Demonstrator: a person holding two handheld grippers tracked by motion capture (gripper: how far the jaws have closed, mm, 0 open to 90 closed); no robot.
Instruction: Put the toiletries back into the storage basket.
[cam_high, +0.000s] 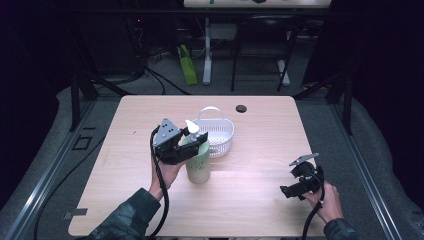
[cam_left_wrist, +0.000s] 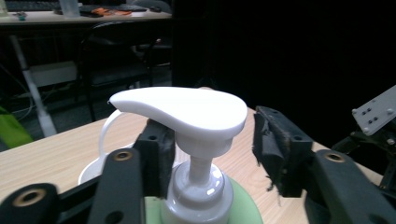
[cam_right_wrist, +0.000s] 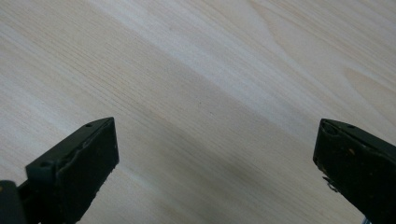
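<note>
The pale green pump bottle (cam_high: 198, 161) stands upright mid-table (cam_high: 260, 135), just in front of the white basket (cam_high: 218, 134). The left tool (cam_left_wrist: 212, 154) straddles its pump neck, jaws parted, one touching. The right tool (cam_right_wrist: 215, 172) hangs wide open over bare wood.

The pump bottle (cam_high: 198, 157) stands mid-table (cam_high: 250, 200), just before the basket (cam_high: 217, 131).
</note>
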